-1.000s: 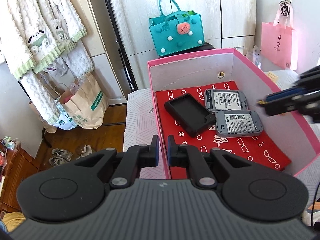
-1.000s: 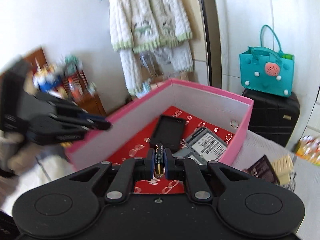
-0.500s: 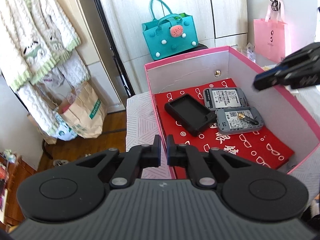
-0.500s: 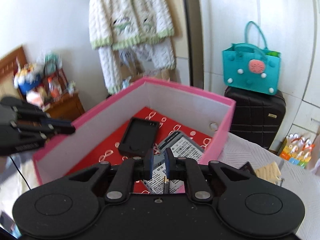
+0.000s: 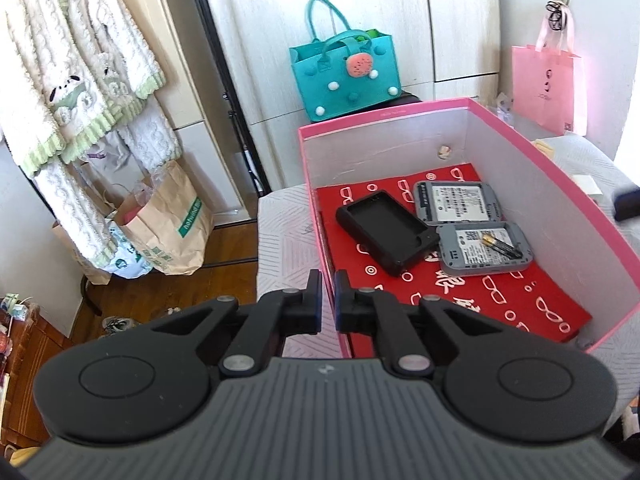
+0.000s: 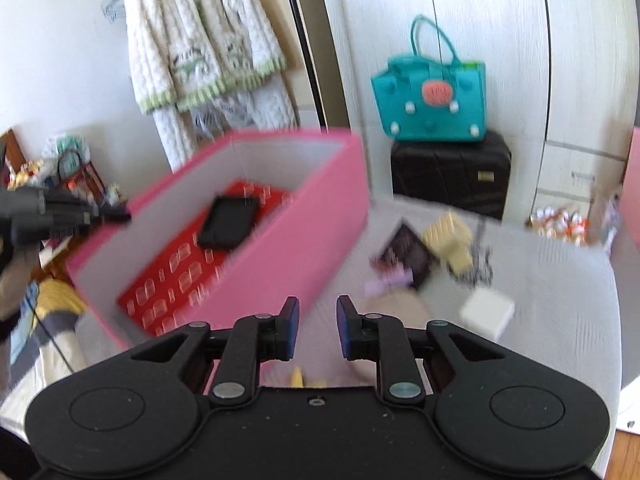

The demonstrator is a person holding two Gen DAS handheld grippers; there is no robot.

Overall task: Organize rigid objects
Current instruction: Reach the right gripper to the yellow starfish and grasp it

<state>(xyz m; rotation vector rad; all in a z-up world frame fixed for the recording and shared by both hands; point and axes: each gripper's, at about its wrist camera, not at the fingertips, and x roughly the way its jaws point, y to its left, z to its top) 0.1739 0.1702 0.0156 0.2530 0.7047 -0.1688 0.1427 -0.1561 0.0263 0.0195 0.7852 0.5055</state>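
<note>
A pink box [image 5: 536,152] with a red lining holds a black case [image 5: 384,236], two grey devices [image 5: 456,200] [image 5: 480,252] and a small battery [image 5: 500,242] lying on the nearer device. My left gripper [image 5: 327,300] is shut and empty, at the box's near left corner. My right gripper [image 6: 317,328] is open and empty, outside the box [image 6: 280,248] over the table. The right wrist view is blurred; it shows the black case [image 6: 228,222] inside the box.
On the grey cloth right of the box lie a dark packet [image 6: 408,256], a yellow block [image 6: 448,240], a white block [image 6: 486,312] and a purple item [image 6: 388,280]. A teal bag [image 5: 344,76] sits on a black suitcase [image 6: 452,172] behind. A pink bag [image 5: 548,84] hangs right.
My right gripper opened and let the battery go onto the nearer grey device, then swung out of the box to the right. My left gripper stayed shut at the box corner.
</note>
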